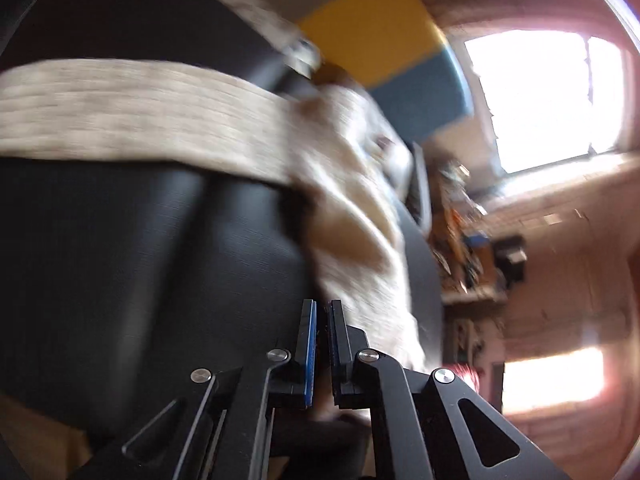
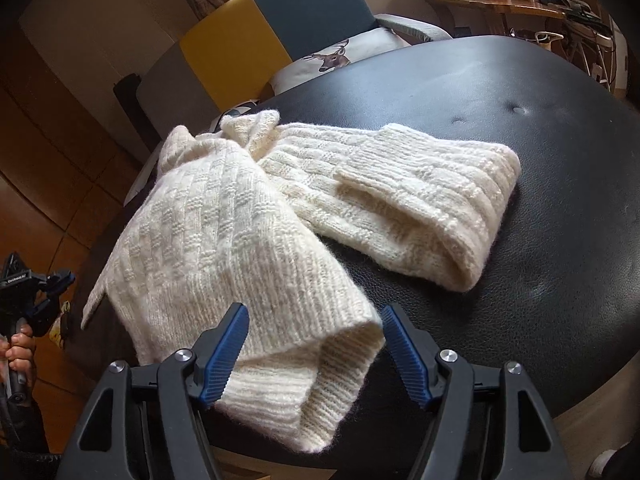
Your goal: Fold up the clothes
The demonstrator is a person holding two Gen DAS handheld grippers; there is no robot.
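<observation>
On the black padded worktop (image 2: 520, 152) lies the cream knitted garment (image 2: 248, 216), doubled over itself, and my right wrist view shows it sharply: ribbed folds, one open end reaching between my right gripper (image 2: 314, 320). Those jaws stand wide apart, astride that end, gripping nothing. The same view catches my left gripper (image 2: 24, 284) off the worktop's edge, held in a hand (image 2: 18, 354); small white lettering on its body is too tiny to read. My left wrist view is badly smeared. There the left gripper (image 1: 322, 312) has its jaws almost together, a narrow slit between them, and I cannot tell whether anything is caught. The garment (image 1: 140, 116) shows only as pale streaks. A yellow and blue chair (image 2: 280, 28) stands behind the worktop; a shelf (image 2: 492, 2) carries packets I cannot read.
</observation>
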